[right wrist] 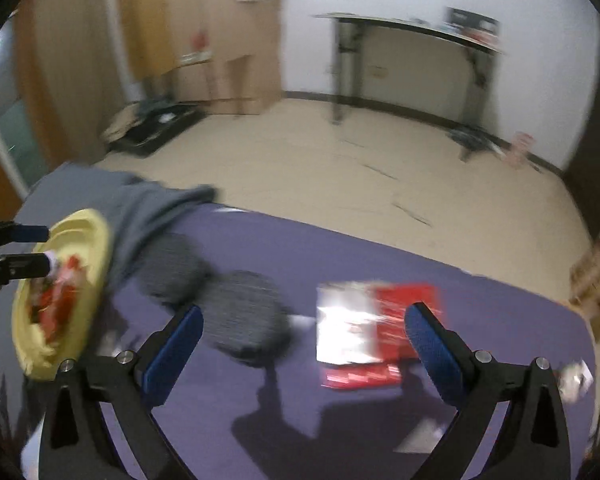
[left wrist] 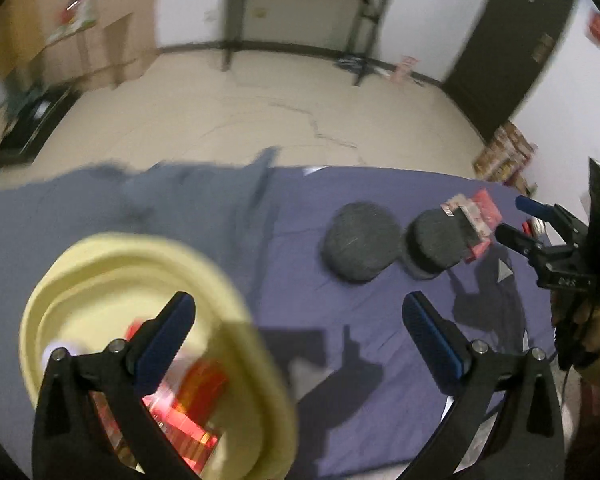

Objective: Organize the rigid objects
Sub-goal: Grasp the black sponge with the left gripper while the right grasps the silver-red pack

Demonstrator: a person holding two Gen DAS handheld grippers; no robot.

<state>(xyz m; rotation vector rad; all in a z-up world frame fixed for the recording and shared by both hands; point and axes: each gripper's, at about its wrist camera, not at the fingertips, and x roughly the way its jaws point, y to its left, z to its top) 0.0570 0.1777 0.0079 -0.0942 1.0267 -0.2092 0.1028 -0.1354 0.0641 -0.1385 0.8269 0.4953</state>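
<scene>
- Nearest, the left gripper [left wrist: 296, 320] gapes wide over the yellow tray [left wrist: 236, 320], gripping nothing.
- Right gripper [right wrist: 304, 328], equally wide and empty, hovers over the red packet [right wrist: 374, 332] near the surface's right edge; two dark pads [right wrist: 244, 316] crowd it, so a careless pinch might knock one.
- Blur hides any writing.

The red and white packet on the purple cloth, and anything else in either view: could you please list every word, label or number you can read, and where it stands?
None can be read.
Red and white packet: print is there, but motion blur smears it.
Same packet in the left wrist view: a barcode-like strip shows, digits too small.
Red packets in the yellow bowl: blurred.
Boxes by the wall: too small and blurred.
</scene>
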